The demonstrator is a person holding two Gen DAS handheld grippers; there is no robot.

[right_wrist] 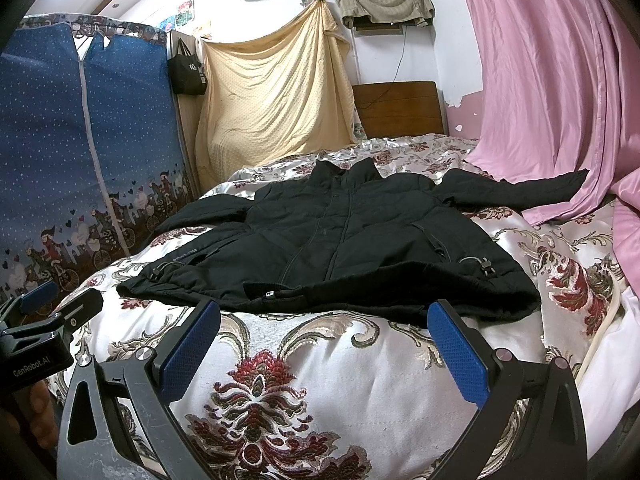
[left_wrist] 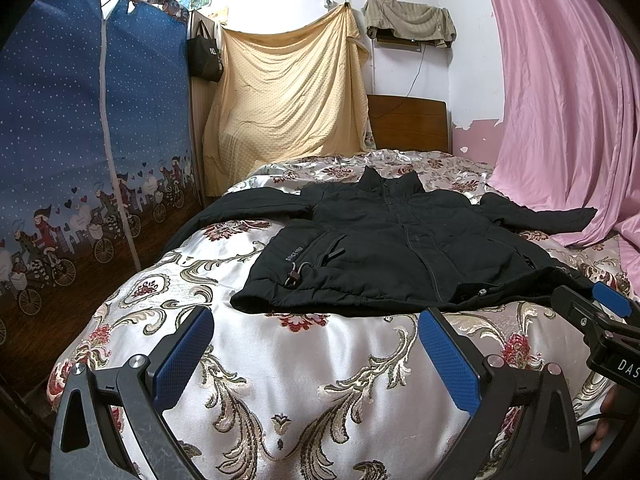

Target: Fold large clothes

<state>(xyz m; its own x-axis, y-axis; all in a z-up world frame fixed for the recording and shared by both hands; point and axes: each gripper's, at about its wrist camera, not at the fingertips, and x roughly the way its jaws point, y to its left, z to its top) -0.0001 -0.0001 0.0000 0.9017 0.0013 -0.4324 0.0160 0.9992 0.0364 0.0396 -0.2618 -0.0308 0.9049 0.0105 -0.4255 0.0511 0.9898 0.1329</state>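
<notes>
A black padded jacket (left_wrist: 400,240) (right_wrist: 340,240) lies flat, front up and zipped, on the bed, with both sleeves spread out sideways and the collar toward the headboard. My left gripper (left_wrist: 316,322) is open just short of the hem, above the bedspread, with nothing between its blue pads. My right gripper (right_wrist: 324,316) is open too, its tips close to the jacket's hem at the middle and right. Each gripper shows at the edge of the other's view: the right gripper (left_wrist: 592,300), the left gripper (right_wrist: 60,300). Neither holds anything.
The bed carries a shiny floral bedspread (left_wrist: 300,380) (right_wrist: 320,380). A blue fabric wardrobe (left_wrist: 80,140) stands on the left, a yellow cloth (left_wrist: 288,92) hangs at the back, and a pink curtain (left_wrist: 560,100) drapes onto the bed at the right. A wooden headboard (left_wrist: 408,120) is behind.
</notes>
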